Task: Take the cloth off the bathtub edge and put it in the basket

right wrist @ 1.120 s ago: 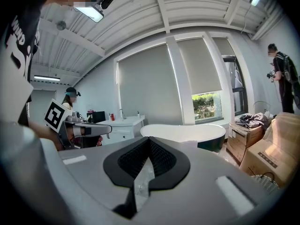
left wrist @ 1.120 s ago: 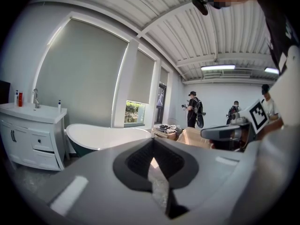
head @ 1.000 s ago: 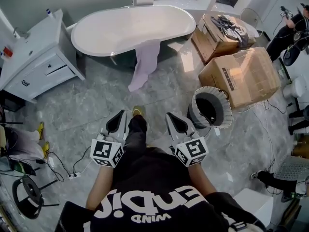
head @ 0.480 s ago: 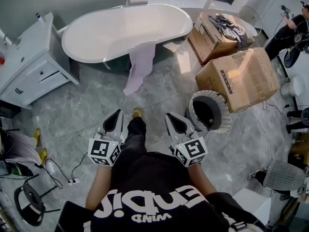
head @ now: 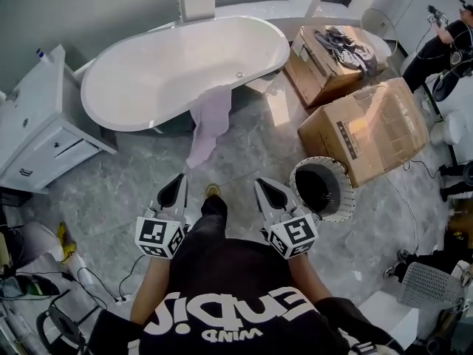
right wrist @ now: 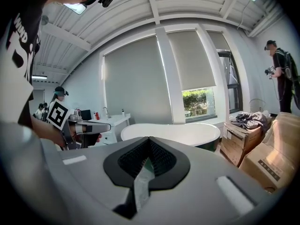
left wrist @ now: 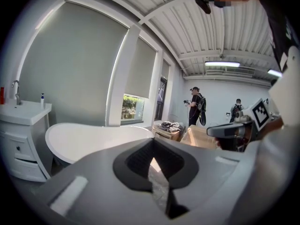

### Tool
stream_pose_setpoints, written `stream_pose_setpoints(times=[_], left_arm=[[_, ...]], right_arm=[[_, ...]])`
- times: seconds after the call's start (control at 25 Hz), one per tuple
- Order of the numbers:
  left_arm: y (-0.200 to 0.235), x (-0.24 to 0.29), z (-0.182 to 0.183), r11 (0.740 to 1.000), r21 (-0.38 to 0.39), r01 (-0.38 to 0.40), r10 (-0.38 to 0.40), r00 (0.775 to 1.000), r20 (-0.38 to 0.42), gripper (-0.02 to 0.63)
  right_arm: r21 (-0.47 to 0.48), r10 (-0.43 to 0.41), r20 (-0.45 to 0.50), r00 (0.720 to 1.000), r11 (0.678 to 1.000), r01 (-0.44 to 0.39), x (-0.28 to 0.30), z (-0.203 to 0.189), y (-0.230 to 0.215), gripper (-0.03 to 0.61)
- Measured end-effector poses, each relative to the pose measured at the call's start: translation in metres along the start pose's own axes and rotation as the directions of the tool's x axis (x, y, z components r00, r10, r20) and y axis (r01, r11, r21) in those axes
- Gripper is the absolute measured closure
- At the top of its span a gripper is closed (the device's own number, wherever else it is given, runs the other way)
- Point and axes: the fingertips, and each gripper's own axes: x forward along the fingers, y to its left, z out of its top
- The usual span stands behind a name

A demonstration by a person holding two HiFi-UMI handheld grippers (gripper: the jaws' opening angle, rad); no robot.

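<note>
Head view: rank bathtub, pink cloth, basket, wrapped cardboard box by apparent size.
1. bathtub
2. wrapped cardboard box
3. basket and pink cloth: too close to rank

The cloth (head: 209, 124) is a pale pink-lilac length of fabric, draped over the near rim of the bathtub (head: 162, 72). Its upper end is folded over the edge toward the tub's right end, just in front of the drain. The rest hangs down the tub's dark outer wall, narrowing and slanting leftward to a tail at the tub's foot. The bathtub is a white oval freestanding tub with nothing in it. The basket (head: 349, 187) is round with a pale pleated wall and a dark interior. It stands upright with its mouth open, well apart from the bathtub, beyond its right end and nearer the camera.
</note>
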Motion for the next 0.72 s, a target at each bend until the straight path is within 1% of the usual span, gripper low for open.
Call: stream_pose_setpoints(times=[0.16, 0.36, 0.56, 0.72], left_arm=[[0.023, 0.041, 0.020, 0.999, 0.015, 0.032, -0.032, 0.999, -0.004, 0.615], [0.057, 0.086, 0.046, 0.998, 0.040, 0.057, -0.056, 0.998, -0.015, 0.615], [0.084, 0.119, 0.064, 0.996, 0.047, 0.074, -0.074, 0.997, -0.019, 0.615], [0.097, 0.141, 0.075, 0.995, 0.040, 0.091, -0.091, 0.996, -0.010, 0.615]], right_arm=[[0.012, -0.016, 0.002, 1.000, 1.000, 0.016, 0.041, 0.017, -0.025, 0.569], [0.019, -0.022, -0.002, 1.000, 1.000, 0.022, 0.093, 0.037, -0.044, 0.569], [0.012, -0.018, -0.004, 1.000, 1.000, 0.018, 0.133, 0.056, -0.057, 0.569], [0.007, -0.031, -0.001, 1.000, 0.999, 0.031, 0.156, 0.068, -0.069, 0.569]])
